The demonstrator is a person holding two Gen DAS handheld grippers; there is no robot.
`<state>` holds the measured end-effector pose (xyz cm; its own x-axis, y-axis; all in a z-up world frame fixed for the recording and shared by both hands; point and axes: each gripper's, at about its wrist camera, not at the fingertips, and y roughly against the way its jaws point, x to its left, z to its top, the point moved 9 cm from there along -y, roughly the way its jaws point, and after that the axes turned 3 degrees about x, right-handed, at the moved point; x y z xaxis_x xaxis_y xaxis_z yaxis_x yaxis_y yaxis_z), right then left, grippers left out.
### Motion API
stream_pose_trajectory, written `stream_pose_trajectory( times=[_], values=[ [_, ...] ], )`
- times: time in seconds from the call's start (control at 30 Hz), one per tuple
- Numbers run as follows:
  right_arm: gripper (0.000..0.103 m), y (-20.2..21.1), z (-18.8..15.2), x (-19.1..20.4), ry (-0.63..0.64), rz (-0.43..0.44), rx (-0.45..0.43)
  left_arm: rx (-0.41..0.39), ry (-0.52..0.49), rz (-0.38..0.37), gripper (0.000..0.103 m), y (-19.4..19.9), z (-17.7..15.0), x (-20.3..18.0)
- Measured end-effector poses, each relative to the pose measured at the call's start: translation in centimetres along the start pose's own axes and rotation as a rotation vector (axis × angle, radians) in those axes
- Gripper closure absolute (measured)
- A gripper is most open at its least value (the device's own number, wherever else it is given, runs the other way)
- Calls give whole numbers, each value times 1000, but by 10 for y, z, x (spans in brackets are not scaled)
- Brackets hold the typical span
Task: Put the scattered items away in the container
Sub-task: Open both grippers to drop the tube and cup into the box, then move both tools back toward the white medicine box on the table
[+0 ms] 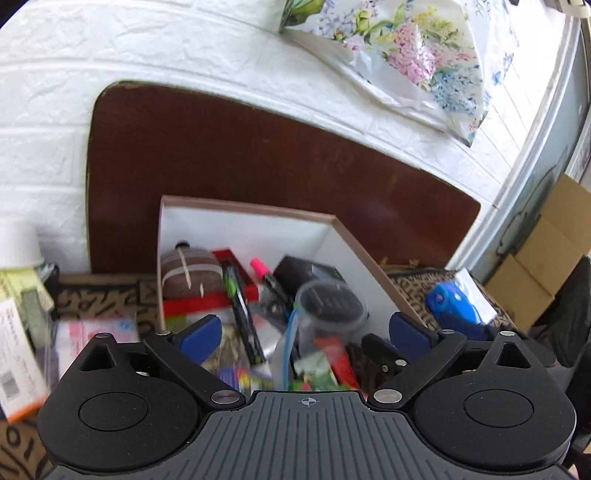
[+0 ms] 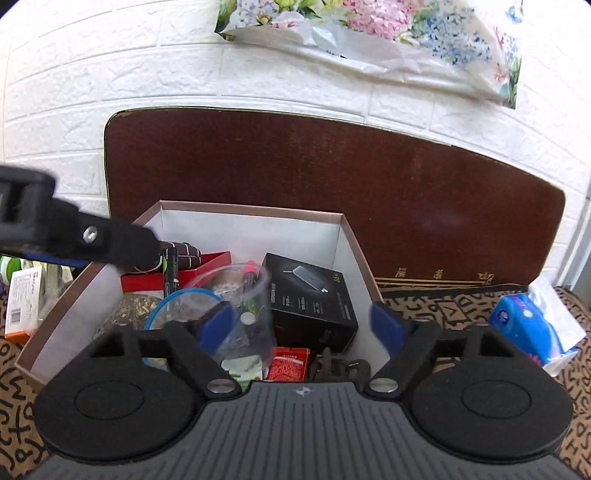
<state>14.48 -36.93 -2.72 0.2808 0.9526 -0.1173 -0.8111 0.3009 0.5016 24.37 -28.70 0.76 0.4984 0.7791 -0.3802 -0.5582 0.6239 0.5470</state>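
Observation:
A white cardboard box with a brown rim [image 1: 243, 205] [image 2: 258, 212] stands against a dark brown board. It holds a brown football-shaped toy [image 1: 190, 273], a red box [image 2: 210, 264], a black boxed gadget [image 2: 310, 301], a clear plastic cup [image 1: 330, 308] [image 2: 240, 291], a pink-capped marker [image 1: 260, 267], a blue-edged zip bag [image 2: 177, 306] and small packets. My left gripper [image 1: 304, 330] is open and empty above the box's near side. My right gripper [image 2: 303, 321] is open and empty over the box. The left gripper's arm [image 2: 74, 232] crosses the right wrist view at left.
A blue tissue pack [image 2: 528, 325] [image 1: 456, 304] lies on the patterned cloth [image 2: 443, 308] right of the box. Cartons and packets [image 1: 22, 332] [image 2: 24, 299] lie left of it. White brick wall behind, a floral bag [image 2: 388, 33] hanging above. Cardboard boxes [image 1: 546, 258] stand at far right.

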Motion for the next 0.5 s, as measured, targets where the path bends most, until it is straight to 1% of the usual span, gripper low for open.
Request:
stream_pose_trajectory(
  times=[0.03,0.17,0.3,0.4,0.5],
  values=[
    [3,5,-1,4,14,-2,-4,3,11,-9,0,4,-4,1],
    [1,25,-5,28,101,-1,-12,3,11,-17,0,19,-17,-1],
    [1,35,-6,47,193,-25,-9,11,24,-20,0,29,-25,-2],
    [1,42,-7,53,220,-24,-5,5,43,-30,0,40,-28,-1],
    [1,53,-8,58,213,-4,-12,1,47,-28,0,53,-32,0]
  ],
)
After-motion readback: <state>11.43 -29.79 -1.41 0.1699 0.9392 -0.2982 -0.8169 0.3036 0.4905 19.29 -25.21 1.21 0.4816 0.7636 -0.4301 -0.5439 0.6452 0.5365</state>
